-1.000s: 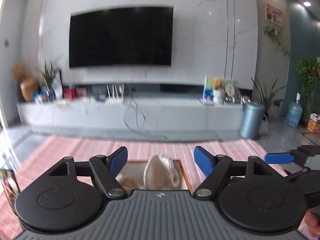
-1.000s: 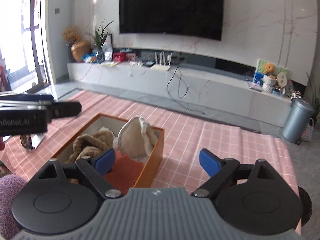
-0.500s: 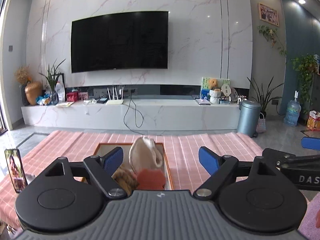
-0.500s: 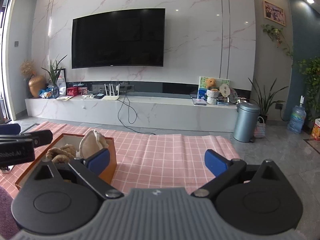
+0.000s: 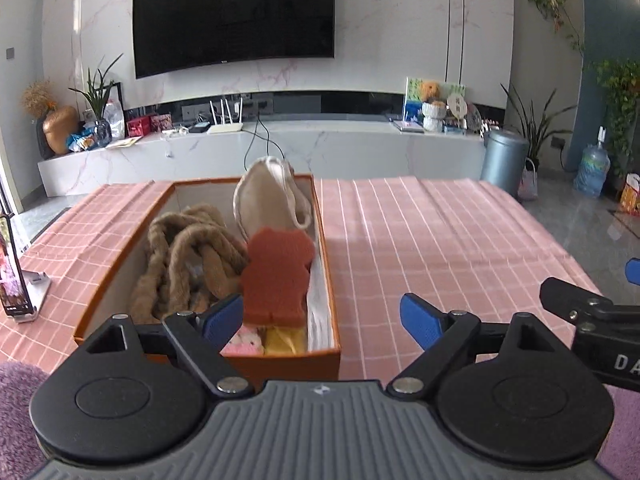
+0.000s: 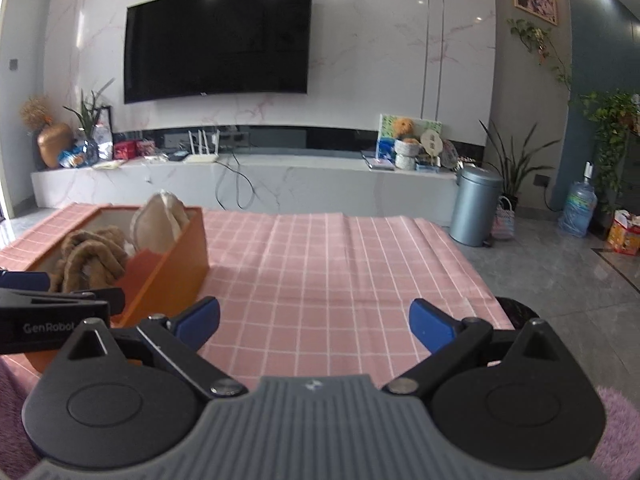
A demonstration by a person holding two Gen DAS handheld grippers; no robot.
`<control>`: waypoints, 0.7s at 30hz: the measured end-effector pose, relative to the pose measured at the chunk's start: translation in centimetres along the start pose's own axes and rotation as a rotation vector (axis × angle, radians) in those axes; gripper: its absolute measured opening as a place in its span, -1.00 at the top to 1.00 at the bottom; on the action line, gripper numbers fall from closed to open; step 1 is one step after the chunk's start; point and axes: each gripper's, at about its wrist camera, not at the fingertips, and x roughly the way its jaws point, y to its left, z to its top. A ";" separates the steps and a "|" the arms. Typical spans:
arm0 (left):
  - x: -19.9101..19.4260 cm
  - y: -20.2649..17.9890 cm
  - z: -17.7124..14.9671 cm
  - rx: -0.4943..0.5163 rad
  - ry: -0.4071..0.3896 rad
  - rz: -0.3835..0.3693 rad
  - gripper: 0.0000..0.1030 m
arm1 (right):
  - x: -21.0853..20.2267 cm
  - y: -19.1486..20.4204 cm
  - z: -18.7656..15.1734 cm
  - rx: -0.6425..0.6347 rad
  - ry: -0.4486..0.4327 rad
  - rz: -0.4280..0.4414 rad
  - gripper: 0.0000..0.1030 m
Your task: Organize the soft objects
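An orange box [image 5: 325, 248] stands on the pink checked tablecloth [image 5: 432, 240]. It holds a brown rope toy [image 5: 188, 256], a cream pouch [image 5: 268, 200], a red-brown sponge [image 5: 276, 280] and small pink and yellow soft items [image 5: 264, 342]. My left gripper [image 5: 322, 320] is open and empty, just behind the box's near end. My right gripper [image 6: 314, 320] is open and empty over bare cloth, right of the box [image 6: 176, 264]. The left gripper's finger [image 6: 60, 300] shows at the right wrist view's left edge.
A phone on a stand [image 5: 14, 276] sits left of the box. A purple fluffy rug [image 5: 16, 408] lies at the near edge. A TV console [image 5: 280, 148], grey bin [image 5: 502, 160] and plants stand beyond the table.
Both grippers have tilted and drawn back, so the box and table fill more of the views. Both stay open and empty. The box contents have not moved.
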 end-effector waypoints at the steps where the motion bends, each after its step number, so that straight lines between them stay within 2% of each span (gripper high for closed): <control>1: 0.2 -0.1 -0.2 0.005 0.001 0.001 -1.00 | 0.6 0.0 -0.3 -0.003 0.012 0.003 -0.92; 6: 1.6 -0.4 -1.1 0.016 0.041 0.002 -1.00 | 3.0 0.7 -1.6 -0.023 0.079 0.018 -0.92; 21: 2.7 -1.0 -1.4 0.026 0.070 -0.011 -1.00 | 4.5 0.5 -2.0 0.005 0.097 0.015 -0.92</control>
